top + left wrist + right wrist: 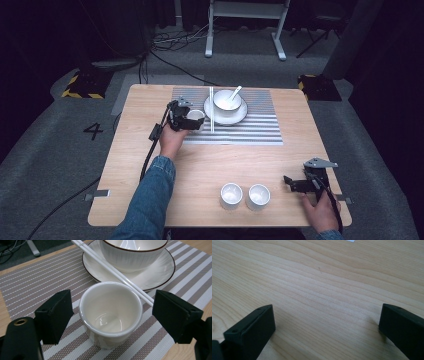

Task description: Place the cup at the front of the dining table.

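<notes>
White cup [111, 315] — glossy, round, smooth-walled — upright on the striped woven placemat [250, 127], just left of white chopsticks [112, 271] and rimmed saucer [160, 272]. Framed by left gripper [111, 315], reaching forward from denim sleeve [150, 200], pads [56, 315] spread, clear of the cup. Near right, on pale grained table [317, 285], right gripper [325, 330] held low — jaws wide apart, nothing between.

A glossy white ceramic cup [110, 315] sits on a woven striped placemat [32, 287] beside smooth white plastic chopsticks [112, 270], between matt black fingers [53, 315], over a pale, grained, matt wood tabletop [324, 277].
</notes>
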Motion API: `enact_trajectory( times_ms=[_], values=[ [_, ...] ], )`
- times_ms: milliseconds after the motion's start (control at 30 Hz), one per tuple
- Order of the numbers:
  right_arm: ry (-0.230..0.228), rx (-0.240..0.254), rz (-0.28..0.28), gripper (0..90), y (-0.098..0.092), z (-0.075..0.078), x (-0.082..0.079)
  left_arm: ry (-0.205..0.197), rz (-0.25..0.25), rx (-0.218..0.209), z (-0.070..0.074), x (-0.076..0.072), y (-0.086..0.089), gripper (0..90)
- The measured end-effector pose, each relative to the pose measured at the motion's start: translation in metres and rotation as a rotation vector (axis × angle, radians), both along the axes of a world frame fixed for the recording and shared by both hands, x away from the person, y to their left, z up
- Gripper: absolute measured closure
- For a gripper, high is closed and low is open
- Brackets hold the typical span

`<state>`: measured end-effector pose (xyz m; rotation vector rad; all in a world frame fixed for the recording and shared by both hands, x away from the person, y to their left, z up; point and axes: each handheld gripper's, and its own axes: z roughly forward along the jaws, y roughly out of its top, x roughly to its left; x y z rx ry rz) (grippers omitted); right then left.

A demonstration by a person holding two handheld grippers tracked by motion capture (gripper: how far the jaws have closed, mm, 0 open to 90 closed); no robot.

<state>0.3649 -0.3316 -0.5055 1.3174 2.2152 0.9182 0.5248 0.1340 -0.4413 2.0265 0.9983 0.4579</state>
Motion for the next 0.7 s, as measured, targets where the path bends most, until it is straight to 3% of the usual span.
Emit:
enact_trajectory(
  times_ms=[300, 700],
  values=[
    [-0.001, 0.000, 0.000, 0.6, 0.000, 0.000, 0.000, -0.033, -0.024, -0.029, 0.015, -0.023, 0.006, 17.1],
    [0.000, 0.000, 0.000, 0.6, 0.000, 0.000, 0.000, -0.055, -0.097, -0.058, 0.034, -0.061, 0.011, 17.1]
  ],
)
